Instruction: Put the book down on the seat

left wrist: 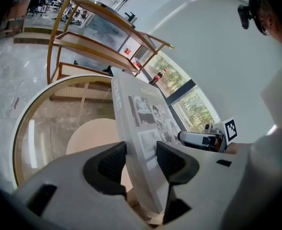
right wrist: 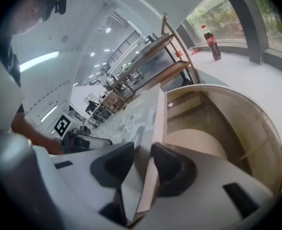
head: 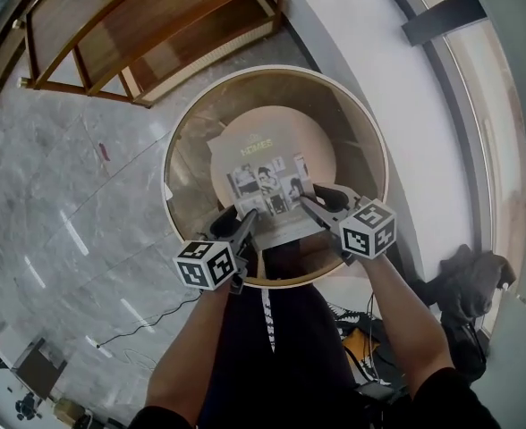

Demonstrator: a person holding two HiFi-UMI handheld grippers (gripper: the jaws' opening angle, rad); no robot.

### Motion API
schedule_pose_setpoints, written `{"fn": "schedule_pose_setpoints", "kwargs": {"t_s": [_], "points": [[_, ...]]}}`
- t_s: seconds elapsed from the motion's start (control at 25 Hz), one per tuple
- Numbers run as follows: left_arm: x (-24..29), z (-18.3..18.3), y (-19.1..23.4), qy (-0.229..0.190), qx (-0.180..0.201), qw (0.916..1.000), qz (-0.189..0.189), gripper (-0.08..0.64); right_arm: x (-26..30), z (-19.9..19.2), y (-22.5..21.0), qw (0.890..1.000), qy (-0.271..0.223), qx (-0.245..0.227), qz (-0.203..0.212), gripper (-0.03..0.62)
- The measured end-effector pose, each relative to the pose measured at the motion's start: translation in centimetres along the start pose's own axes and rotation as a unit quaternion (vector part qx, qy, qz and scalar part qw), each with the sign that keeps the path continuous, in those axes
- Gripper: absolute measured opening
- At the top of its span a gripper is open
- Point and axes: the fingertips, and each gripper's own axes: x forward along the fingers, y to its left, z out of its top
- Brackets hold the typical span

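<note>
A grey book [head: 267, 172] with black-and-white photos on its cover hangs above the round beige seat [head: 281, 119] of a tub chair with a curved wooden wall [head: 370, 141]. My left gripper [head: 250, 214] is shut on the book's near left corner. My right gripper [head: 309, 200] is shut on the near right corner. In the left gripper view the book [left wrist: 141, 114] stands on edge between the pads of my left gripper [left wrist: 141, 164], over the seat [left wrist: 90, 133]. The right gripper view shows my right gripper [right wrist: 141, 164] with both pads against the book [right wrist: 148, 114], the seat [right wrist: 198, 140] beyond.
A wooden shelf unit [head: 156, 25] stands behind the chair on the marble floor. A cola bottle [right wrist: 211, 43] stands on the white window ledge. A dark bag [head: 469, 280] lies at the right, and a thin cable [head: 147, 324] runs across the floor at the left.
</note>
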Motion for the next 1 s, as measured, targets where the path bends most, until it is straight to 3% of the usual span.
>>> {"fn": "schedule_pose_setpoints", "kwargs": {"t_s": [0.16,0.52,0.72,0.88,1.0], "points": [[-2.4,2.5,-3.0,-0.015,0.025,0.9994,-0.016,0.212,-2.9,2.8,2.5,1.0,-0.025,-0.01,-0.004,0.143],[-10.9,11.9,-13.4,-0.085,0.095,0.9906,-0.048,0.212,-12.5,13.5,10.6,0.992,-0.116,-0.055,-0.006,0.141],[-14.7,18.4,-18.6,-0.132,0.147,0.9783,-0.063,0.212,-17.0,20.5,14.3,0.978,-0.185,-0.095,-0.005,0.138],[-18.9,20.6,-22.9,-0.152,0.169,0.9707,-0.077,0.212,-21.3,23.4,18.3,0.965,-0.234,-0.12,-0.006,0.137],[-22.1,23.0,-25.8,-0.177,0.201,0.96,-0.082,0.213,-23.9,26.0,21.3,0.952,-0.269,-0.144,-0.008,0.137]]}}
